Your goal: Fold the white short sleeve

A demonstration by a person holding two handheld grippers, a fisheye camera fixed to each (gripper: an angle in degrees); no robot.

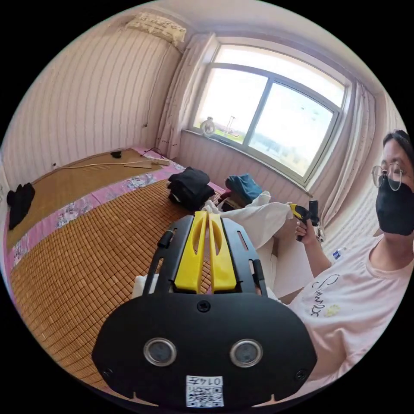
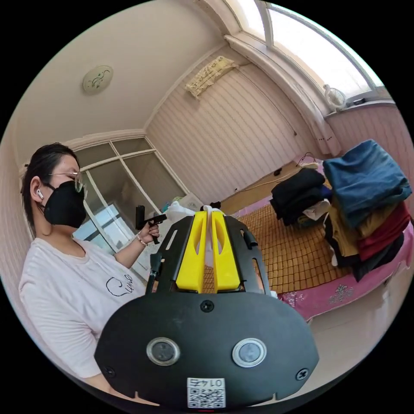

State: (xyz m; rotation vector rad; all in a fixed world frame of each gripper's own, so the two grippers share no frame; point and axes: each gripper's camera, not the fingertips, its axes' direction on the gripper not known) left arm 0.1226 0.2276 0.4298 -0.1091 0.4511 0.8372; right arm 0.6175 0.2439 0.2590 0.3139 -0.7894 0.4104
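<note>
The white short sleeve point(image 1: 263, 217) hangs stretched in the air between my two grippers, above the bed. In the left gripper view, my left gripper point(image 1: 208, 214) has its yellow jaws shut on one edge of the cloth. Further right, my right gripper point(image 1: 294, 208) pinches the other end in the person's hand. In the right gripper view, my right gripper point(image 2: 210, 212) is shut on the white short sleeve point(image 2: 177, 212), whose cloth bunches at the jaw tips. Beyond it, a hand holds my left gripper point(image 2: 160, 217).
A bamboo mat point(image 1: 99, 241) covers the bed. A black clothes pile point(image 1: 189, 187) and a blue folded garment point(image 1: 243, 185) lie near the window. A tall stack of folded clothes point(image 2: 366, 194) sits at the bed's edge. The person point(image 1: 358, 297) stands close by.
</note>
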